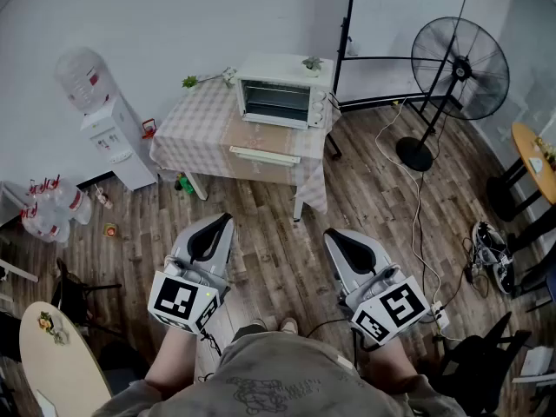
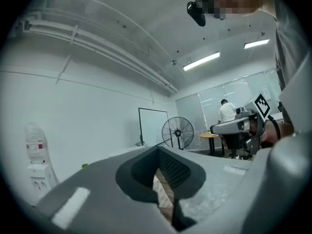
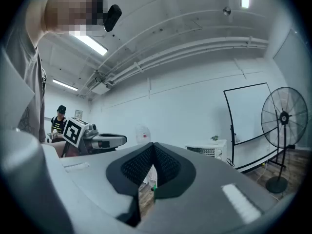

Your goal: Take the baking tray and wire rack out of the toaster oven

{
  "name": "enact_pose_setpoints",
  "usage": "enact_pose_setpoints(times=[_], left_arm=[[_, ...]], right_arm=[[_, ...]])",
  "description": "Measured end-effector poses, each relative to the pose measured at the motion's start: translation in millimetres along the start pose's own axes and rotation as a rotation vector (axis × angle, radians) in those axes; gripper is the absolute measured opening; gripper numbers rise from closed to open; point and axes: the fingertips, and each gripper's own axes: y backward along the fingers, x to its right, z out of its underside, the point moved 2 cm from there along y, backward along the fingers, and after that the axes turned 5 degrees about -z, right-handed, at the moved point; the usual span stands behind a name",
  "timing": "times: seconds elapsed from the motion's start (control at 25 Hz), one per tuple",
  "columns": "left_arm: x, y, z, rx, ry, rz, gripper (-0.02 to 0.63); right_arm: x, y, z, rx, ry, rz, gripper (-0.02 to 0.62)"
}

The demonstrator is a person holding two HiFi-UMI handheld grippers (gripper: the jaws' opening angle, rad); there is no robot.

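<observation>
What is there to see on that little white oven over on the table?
The oven is a small white box, metal by its look, with a dark glass door, shut, and knobs down its right side. It stands upright at the far right of a table covered by a checked cloth, close to the wall. A small potted plant sits on top. Nothing else touches it.

Toaster oven (image 1: pixel 282 91) was white. Tablecloth (image 1: pixel 195 120) was beige-and-white check, floor (image 1: pixel 365 181) brown wood-plank. Left gripper (image 1: pixel 228 219) and right gripper (image 1: pixel 330 233) were grey with black inner faces and black-on-white square markers. Fan (image 1: pixel 459 56) was black.
</observation>
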Motion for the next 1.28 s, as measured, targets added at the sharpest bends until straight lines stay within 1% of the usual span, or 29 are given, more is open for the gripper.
enact_pose_setpoints(times=[0.28,0.56,0.64,0.72,0.76,0.8,0.84,0.88,0.92,1.04,1.28], left_arm=[[1.4,0.4,0.5,-0.005,-0.004,0.004,0.008],[3.1,1.4,4.0,-0.004,-0.006,-0.008,0.008],[1.0,2.0,4.5,0.000,-0.004,-0.031,0.008],[-6.4,3.6,4.6,0.012,-0.013,-0.084,0.009],[-11.2,4.9,4.9,0.016,-0.025,-0.116,0.009],[-15.9,5.8,5.9,0.015,-0.039,-0.143,0.049],[-20.4,6.0,7.9,0.012,-0.047,-0.162,0.121],[-24.6,5.6,10.0,0.009,-0.046,-0.173,0.165],[-28.5,4.6,11.7,0.007,-0.040,-0.180,0.172],[-40.9,-2.9,16.6,-0.001,-0.028,-0.190,0.172],[-70.7,-32.5,25.5,0.000,-0.025,-0.178,0.172]], right_arm=[[1.2,3.1,-4.9,0.050,-0.031,0.001,0.028],[1.7,4.5,4.9,0.021,-0.032,-0.005,0.028],[5.0,5.7,7.4,0.020,-0.040,0.008,0.028],[10.7,5.7,7.9,0.029,-0.043,0.044,0.030],[13.3,5.0,7.9,0.033,-0.044,0.063,0.083],[15.6,3.6,8.0,0.035,-0.046,0.078,0.185],[18.0,1.8,8.3,0.034,-0.046,0.090,0.219],[20.6,-0.3,8.6,0.032,-0.045,0.099,0.221],[23.1,-3.0,9.3,0.029,-0.045,0.104,0.234],[29.9,-16.2,11.7,0.012,-0.042,0.105,0.241],[49.4,-56.1,16.9,-0.014,-0.037,0.112,0.244]])
